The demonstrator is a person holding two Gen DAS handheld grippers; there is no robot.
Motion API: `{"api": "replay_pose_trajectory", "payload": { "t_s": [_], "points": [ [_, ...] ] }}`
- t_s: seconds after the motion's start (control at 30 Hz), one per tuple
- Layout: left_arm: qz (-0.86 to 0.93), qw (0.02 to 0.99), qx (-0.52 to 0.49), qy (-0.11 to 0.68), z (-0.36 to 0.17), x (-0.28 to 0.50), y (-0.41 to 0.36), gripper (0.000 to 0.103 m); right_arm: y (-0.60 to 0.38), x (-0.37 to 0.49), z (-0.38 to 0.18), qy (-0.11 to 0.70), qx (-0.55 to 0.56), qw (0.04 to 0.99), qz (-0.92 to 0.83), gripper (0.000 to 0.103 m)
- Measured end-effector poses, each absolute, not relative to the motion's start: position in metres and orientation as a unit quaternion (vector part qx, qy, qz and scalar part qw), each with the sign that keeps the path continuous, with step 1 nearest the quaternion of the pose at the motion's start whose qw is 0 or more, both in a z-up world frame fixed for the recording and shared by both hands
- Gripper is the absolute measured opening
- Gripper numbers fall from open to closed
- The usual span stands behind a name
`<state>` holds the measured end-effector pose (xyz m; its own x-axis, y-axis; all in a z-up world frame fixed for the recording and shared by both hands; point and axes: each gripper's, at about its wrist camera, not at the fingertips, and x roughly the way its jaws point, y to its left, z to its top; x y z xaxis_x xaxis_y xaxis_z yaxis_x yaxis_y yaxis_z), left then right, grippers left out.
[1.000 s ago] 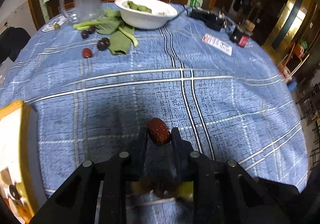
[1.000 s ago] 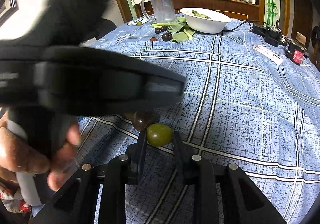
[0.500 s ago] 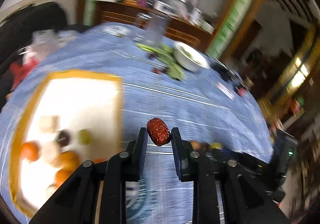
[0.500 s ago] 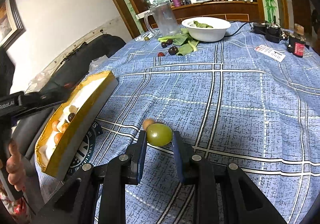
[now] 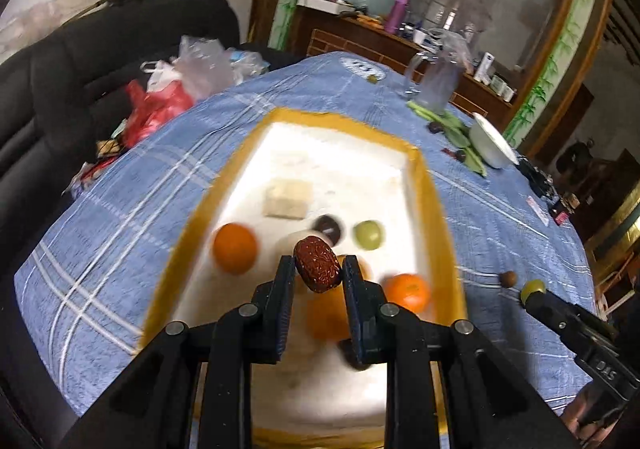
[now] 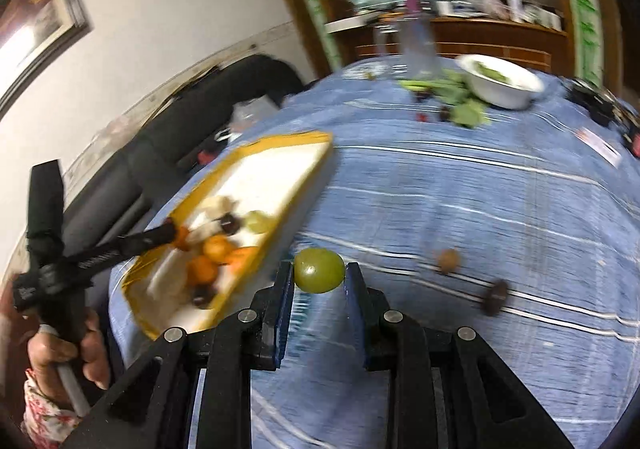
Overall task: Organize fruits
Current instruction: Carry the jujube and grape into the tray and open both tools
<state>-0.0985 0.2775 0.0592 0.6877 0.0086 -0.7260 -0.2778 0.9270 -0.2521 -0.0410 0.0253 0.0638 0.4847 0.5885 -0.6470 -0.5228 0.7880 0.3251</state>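
Observation:
My left gripper (image 5: 317, 269) is shut on a wrinkled red date (image 5: 317, 264) and hangs above the yellow-rimmed white tray (image 5: 427, 185). In the tray lie oranges (image 5: 234, 253), a green fruit (image 5: 368, 235), a dark fruit (image 5: 328, 227) and a pale block (image 5: 289, 197). My right gripper (image 6: 319, 273) is shut on a green grape (image 6: 319, 270) above the blue cloth, just right of the tray (image 6: 308, 177). The right gripper also shows at the left wrist view's right edge with the grape (image 5: 533, 287). The left gripper (image 6: 176, 235) reaches over the tray in the right wrist view.
A brown nut (image 6: 449, 260) and a dark fruit (image 6: 496, 295) lie on the blue checked tablecloth (image 6: 500, 209). Farther back are a white bowl (image 6: 504, 83), green leaves (image 6: 466, 111), small dark fruits and a glass jug (image 5: 436, 83). Plastic bags (image 5: 176, 89) sit on a black sofa on the left.
My left gripper has carried the date leftward from over bare cloth to above the tray. My right gripper has lifted the grape off the cloth and swung toward the tray.

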Motion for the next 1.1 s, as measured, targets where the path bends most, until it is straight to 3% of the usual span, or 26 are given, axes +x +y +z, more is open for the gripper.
{"api": "replay_pose_trajectory", "payload": {
  "t_s": [0.5, 0.57, 0.63, 0.67, 1.1],
  "points": [
    [0.101, 0.900, -0.164, 0.391, 0.040, -0.113, 0.304, 0.023, 0.141, -0.044, 0.047, 0.416, -0.043, 0.839, 0.348, 0.029],
    [0.098, 0.900, -0.163, 0.393, 0.040, -0.114, 0.302, 0.028, 0.150, -0.041, 0.043, 0.418, -0.055, 0.841, 0.340, 0.037],
    [0.095, 0.901, -0.163, 0.390, 0.043, -0.116, 0.300, 0.048, 0.149, -0.040, 0.042, 0.419, -0.045, 0.841, 0.340, 0.053],
    [0.093, 0.903, -0.162, 0.386, 0.045, -0.117, 0.299, 0.051, 0.147, -0.040, 0.045, 0.415, -0.040, 0.844, 0.339, 0.060],
    [0.104, 0.922, -0.083, 0.364, 0.071, -0.125, 0.250, 0.066, 0.082, -0.047, 0.063, 0.391, 0.006, 0.870, 0.301, 0.061]
  ]
}}
